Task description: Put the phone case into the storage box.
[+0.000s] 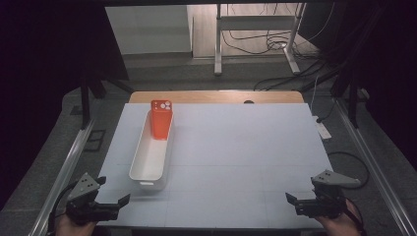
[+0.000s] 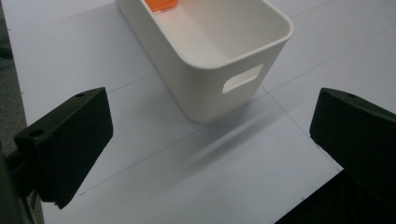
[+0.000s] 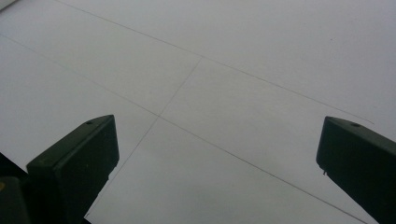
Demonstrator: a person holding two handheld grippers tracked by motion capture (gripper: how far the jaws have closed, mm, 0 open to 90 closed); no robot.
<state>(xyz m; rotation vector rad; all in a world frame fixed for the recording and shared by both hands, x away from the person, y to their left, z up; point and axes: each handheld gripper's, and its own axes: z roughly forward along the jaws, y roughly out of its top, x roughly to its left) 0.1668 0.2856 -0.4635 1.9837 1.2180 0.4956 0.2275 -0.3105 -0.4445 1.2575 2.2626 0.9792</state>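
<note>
Both my grippers, left gripper [image 1: 112, 205] and right gripper [image 1: 301, 202], jaws released, holding nothing. White bin [image 2: 219, 88] sits just ahead of the left jaws, orange phone case [image 1: 161, 119] leaning at its far end. Risk: left jaw could clip the bin's near wall, shoving it and toppling the case.

Phone case [image 1: 161, 119] leaning in bin's [image 1: 142, 164] far end, seemingly.

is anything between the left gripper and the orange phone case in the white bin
Yes. The bin's near end wall, the one with the handle slot, stands between the open left gripper and the phone case, which leans at the bin's far end. The table between gripper and bin is bare.
</note>
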